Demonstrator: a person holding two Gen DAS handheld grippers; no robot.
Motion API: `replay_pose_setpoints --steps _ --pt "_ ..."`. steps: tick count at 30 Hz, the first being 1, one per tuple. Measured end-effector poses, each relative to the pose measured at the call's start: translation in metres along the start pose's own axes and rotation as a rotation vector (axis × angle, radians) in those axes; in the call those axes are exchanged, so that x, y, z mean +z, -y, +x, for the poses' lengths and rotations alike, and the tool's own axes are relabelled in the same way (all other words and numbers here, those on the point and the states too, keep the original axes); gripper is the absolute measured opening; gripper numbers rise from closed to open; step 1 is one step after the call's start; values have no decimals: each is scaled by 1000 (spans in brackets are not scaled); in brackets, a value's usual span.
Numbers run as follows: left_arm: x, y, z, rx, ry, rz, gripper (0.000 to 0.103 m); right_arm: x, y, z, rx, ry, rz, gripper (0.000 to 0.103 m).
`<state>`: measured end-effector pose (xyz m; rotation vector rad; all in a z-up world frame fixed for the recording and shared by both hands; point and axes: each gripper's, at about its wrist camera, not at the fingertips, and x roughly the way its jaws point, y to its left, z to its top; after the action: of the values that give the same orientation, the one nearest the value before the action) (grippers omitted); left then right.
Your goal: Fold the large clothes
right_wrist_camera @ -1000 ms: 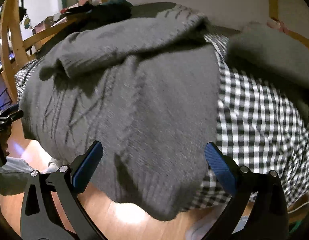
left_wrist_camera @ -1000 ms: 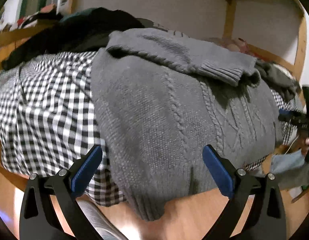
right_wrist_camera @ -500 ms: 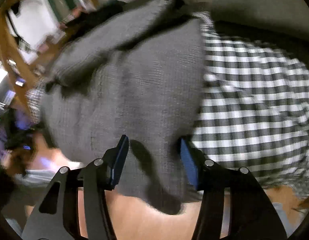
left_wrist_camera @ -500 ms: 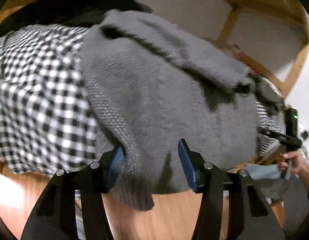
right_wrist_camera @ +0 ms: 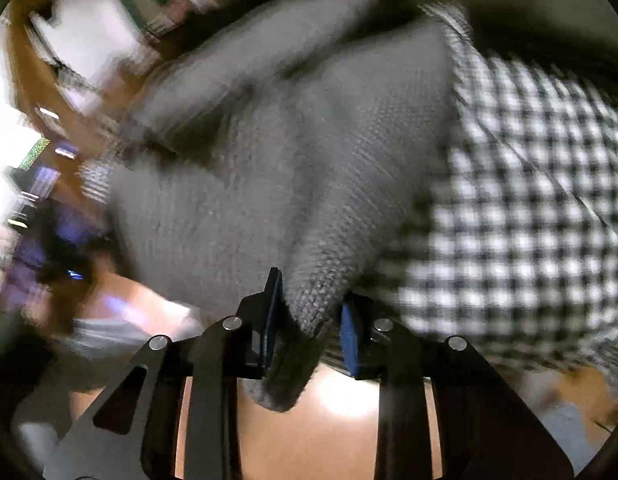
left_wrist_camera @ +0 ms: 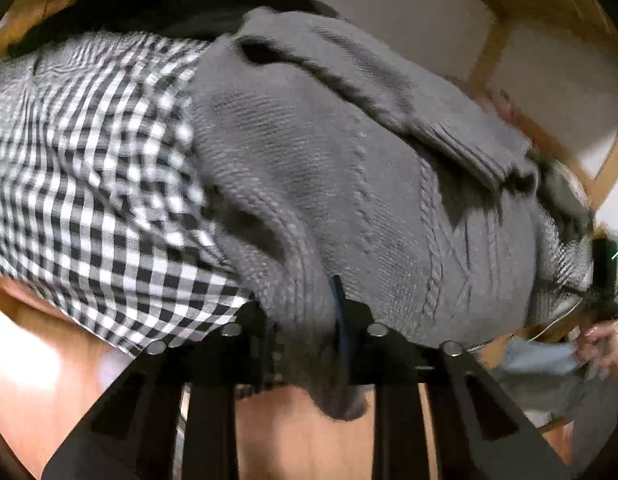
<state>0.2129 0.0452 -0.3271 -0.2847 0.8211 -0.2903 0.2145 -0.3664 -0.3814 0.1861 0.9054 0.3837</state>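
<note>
A grey cable-knit sweater [left_wrist_camera: 369,184] lies over a black-and-white checked cloth [left_wrist_camera: 93,184], one sleeve folded across its chest. My left gripper [left_wrist_camera: 305,320] is shut on the sweater's near hem at its left corner. In the right wrist view the same sweater [right_wrist_camera: 277,184] lies left of the checked cloth [right_wrist_camera: 521,200]. My right gripper [right_wrist_camera: 311,320] is shut on the hem's right corner, with knit bunched between its blue pads [right_wrist_camera: 349,336]. The right wrist view is blurred by motion.
Dark clothes [left_wrist_camera: 181,4] are piled behind the sweater. A wooden frame [left_wrist_camera: 605,160] stands at the back right. The orange-brown wooden floor [left_wrist_camera: 293,436] shows below the hanging hem. The other hand and gripper [left_wrist_camera: 601,312] show at the right edge.
Both grippers went from wide open in front of the hem to closed on it. The hem corners are now pinched and bunched, and both views have tilted and come closer.
</note>
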Motion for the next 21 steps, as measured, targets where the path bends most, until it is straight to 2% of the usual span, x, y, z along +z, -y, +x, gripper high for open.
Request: replay_pose_setpoints --steps 2,3,4,5,8,10,12,15,17,18,19,21 --pt "-3 -10 6 -19 -30 -52 25 -2 8 2 47 16 57 27" --pt "-6 -11 9 -14 -40 -55 43 -1 13 2 82 13 98 28" --pt "-8 -9 10 -13 -42 -48 74 0 14 2 109 12 109 29" --pt "-10 -6 11 -23 -35 -33 82 -1 12 1 147 19 109 27" --pt "-14 19 13 -15 -26 77 83 -1 6 -6 269 56 108 23" --pt "-15 28 10 0 -11 122 80 2 5 -11 340 92 120 22" --pt "-15 29 7 16 1 120 71 0 5 -14 328 103 117 20" --pt "-10 17 -5 32 24 63 69 -2 8 -14 324 99 114 20" --pt "-12 12 -10 -9 24 25 56 2 6 -10 318 90 115 20" --pt "-12 10 -10 -11 13 22 43 2 6 -10 307 80 115 20" --pt "-12 7 -12 13 5 26 32 1 7 -8 298 67 119 20" --pt "-11 -2 -19 66 5 13 21 4 0 -3 296 67 121 20"
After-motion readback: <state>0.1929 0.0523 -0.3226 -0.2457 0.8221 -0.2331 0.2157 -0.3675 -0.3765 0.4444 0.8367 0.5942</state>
